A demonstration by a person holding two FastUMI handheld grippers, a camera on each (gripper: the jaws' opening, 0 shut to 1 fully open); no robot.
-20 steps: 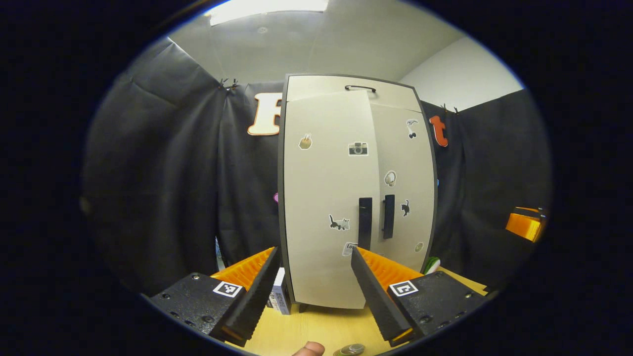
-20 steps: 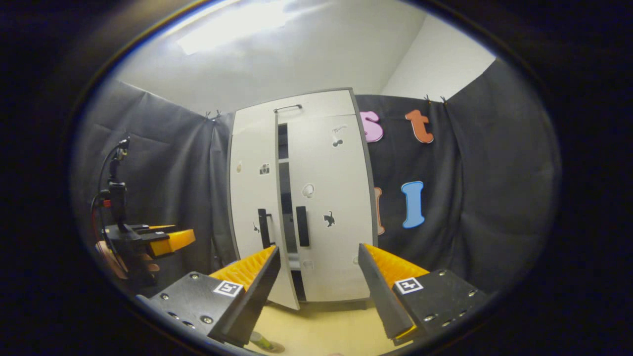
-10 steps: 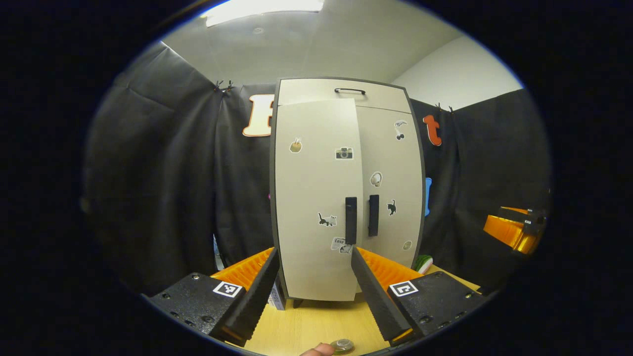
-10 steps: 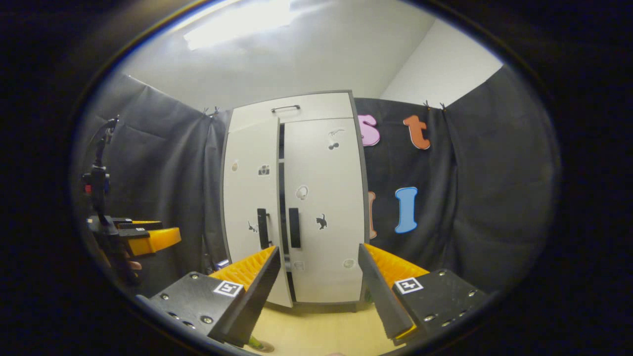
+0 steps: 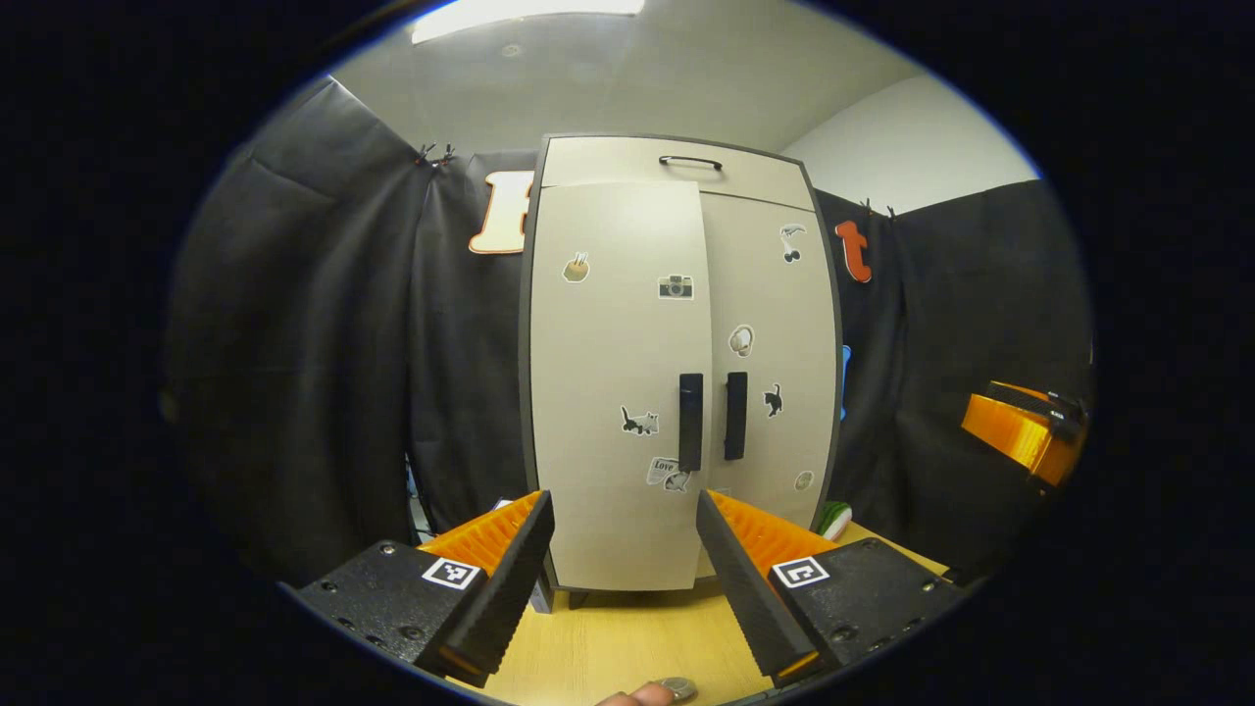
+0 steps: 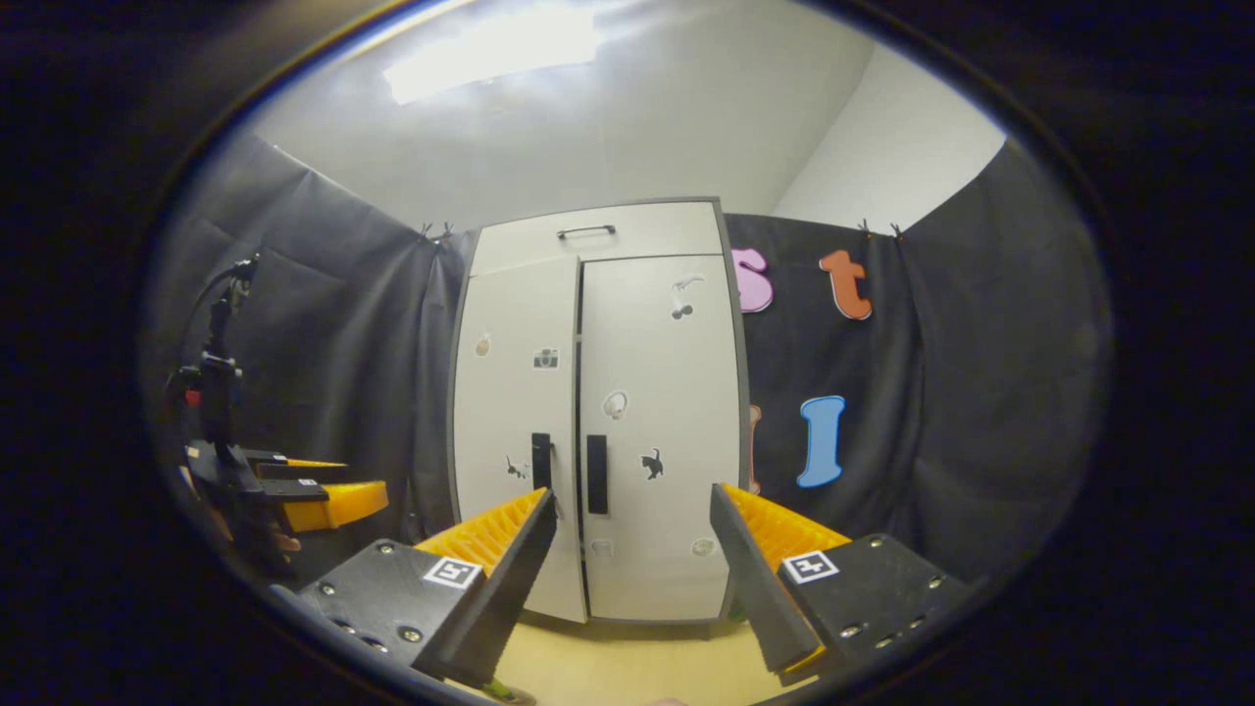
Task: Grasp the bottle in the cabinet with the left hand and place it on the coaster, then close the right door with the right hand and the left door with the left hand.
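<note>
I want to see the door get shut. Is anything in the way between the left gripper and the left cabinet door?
Nothing visible is. In the left gripper view, the open left gripper faces the left door with only bare wooden tabletop between them. The door already looks almost flush with the right door.

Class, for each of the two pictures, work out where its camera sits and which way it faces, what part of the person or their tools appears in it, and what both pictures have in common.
Left gripper view: rides on the left gripper, jaws open, facing the cabinet front across the wooden table; a fingertip shows at the bottom edge, the right gripper off to the right.
Right gripper view: rides on the right gripper, jaws open, facing the cabinet; the left gripper sits far left.
Shared: the cabinet, both doors about shut, and the table.
</note>
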